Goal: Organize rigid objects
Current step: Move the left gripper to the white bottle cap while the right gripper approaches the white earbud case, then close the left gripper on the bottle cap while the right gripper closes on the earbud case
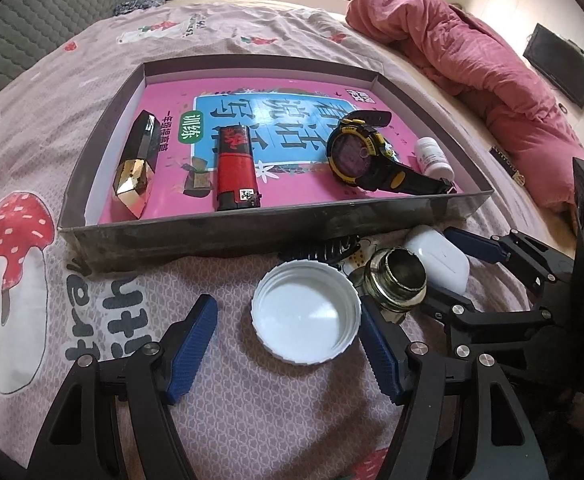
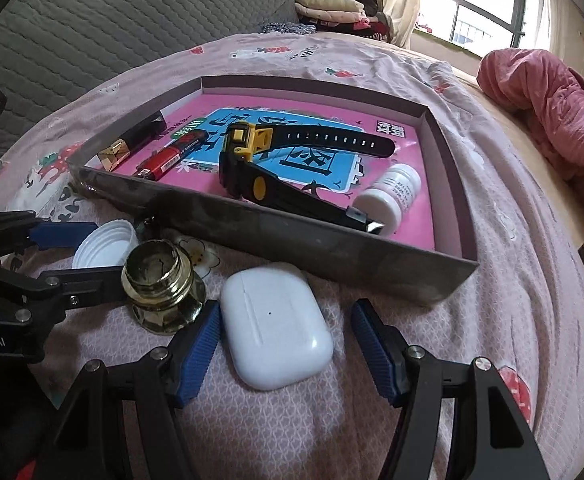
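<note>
A shallow grey box [image 1: 211, 236] [image 2: 332, 248] lies on the bed with a pink book [image 1: 292, 92] as its floor. In it lie a gold and black faceted case [image 1: 135, 168], a red lighter [image 1: 235, 168], a black and yellow watch [image 1: 360, 152] [image 2: 251, 160] and a small white bottle [image 1: 434, 156] [image 2: 388, 196]. In front of the box lie a white cap [image 1: 306, 316], a brass fitting [image 1: 396, 280] [image 2: 159, 280] and a white earbud case [image 1: 440, 258] [image 2: 275, 328]. My left gripper [image 1: 287, 348] is open around the cap. My right gripper [image 2: 285, 352] is open around the earbud case.
A black hair clip [image 1: 324, 250] lies between the cap and the box wall. A crumpled pink quilt [image 1: 472, 48] lies at the right of the bed. A grey quilted headboard [image 2: 111, 12] stands at the far left. Folded clothes [image 2: 332, 8] are piled near the window.
</note>
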`<state>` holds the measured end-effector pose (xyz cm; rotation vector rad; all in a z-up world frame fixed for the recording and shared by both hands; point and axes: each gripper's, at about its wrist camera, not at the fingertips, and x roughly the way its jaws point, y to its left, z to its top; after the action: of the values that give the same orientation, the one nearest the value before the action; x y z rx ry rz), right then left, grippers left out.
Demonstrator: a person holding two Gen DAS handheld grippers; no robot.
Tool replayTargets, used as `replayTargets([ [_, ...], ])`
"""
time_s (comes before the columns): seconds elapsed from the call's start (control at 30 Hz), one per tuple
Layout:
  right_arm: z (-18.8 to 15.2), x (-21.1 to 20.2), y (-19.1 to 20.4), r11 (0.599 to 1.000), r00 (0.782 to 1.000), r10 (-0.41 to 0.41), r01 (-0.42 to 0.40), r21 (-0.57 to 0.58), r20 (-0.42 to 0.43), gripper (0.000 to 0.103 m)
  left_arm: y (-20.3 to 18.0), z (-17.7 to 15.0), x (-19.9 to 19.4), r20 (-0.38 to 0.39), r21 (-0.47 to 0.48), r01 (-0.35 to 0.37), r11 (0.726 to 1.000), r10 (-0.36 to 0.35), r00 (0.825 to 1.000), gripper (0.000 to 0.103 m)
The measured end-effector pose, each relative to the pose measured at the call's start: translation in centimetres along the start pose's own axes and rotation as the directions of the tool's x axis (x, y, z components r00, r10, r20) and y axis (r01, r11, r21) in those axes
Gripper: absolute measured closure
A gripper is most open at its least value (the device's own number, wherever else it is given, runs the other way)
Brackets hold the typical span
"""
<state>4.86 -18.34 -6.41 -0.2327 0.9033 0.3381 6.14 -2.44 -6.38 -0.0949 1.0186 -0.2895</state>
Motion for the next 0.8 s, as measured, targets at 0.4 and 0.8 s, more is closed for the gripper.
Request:
replayTargets([
  [0.4, -0.3, -0.2, 1.3, 0.998, 0.999, -0.020, 0.022, -0.058, 0.036, 0.053, -0.4, -0.2, 0.4, 0.024, 0.021, -0.022, 1.000, 0.022, 0.999, 0.031],
  [0.8, -0.2, -1.3, 0.8, 1.000, 0.999, 0.022, -0.021, -0.019, 0.040, 0.053, 0.2, -0.1, -0.5, 0.030, 0.000, -0.004, 1.000, 0.004, 1.000, 0.052],
])
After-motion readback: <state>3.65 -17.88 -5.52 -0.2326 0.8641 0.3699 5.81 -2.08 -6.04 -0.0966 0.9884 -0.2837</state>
